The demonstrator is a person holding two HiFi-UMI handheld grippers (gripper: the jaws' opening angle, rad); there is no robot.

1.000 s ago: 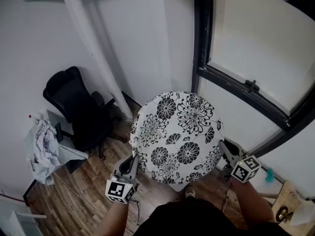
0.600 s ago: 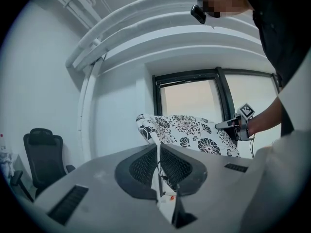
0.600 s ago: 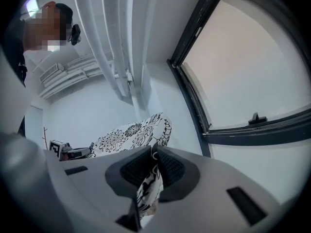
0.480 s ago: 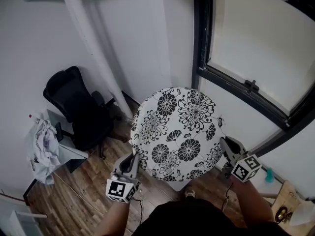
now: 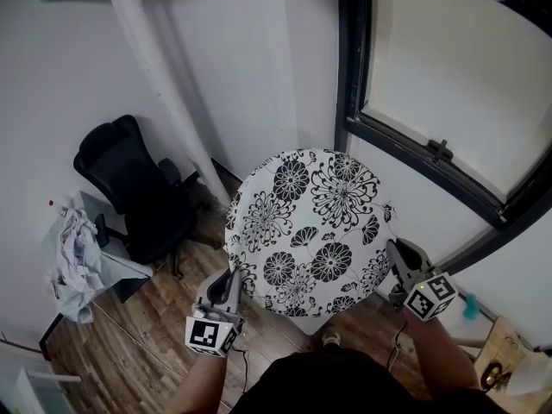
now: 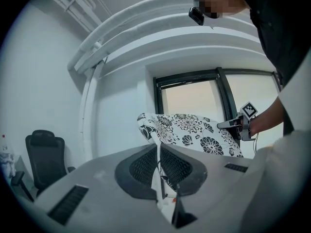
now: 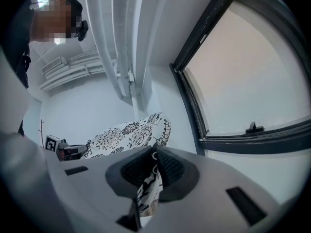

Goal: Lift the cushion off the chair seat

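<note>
A round white cushion (image 5: 306, 231) with black flower print hangs in the air in front of me, held flat between both grippers. My left gripper (image 5: 233, 281) is shut on its near left edge, and the fabric (image 6: 158, 154) shows pinched between the dark pads. My right gripper (image 5: 394, 259) is shut on the right edge, with patterned cloth (image 7: 149, 178) squeezed in its jaws. The cushion (image 6: 194, 135) stretches across to the far gripper in the left gripper view. The chair seat below the cushion is hidden.
A black office chair (image 5: 129, 184) stands at the left near the white wall. A pile of cloth (image 5: 76, 257) lies on a low white table at far left. A dark-framed window (image 5: 431, 149) runs along the right. Wood floor (image 5: 147, 335) shows below.
The cushion has risen a little and shifted away from me with both grippers still clamped on its edges.
</note>
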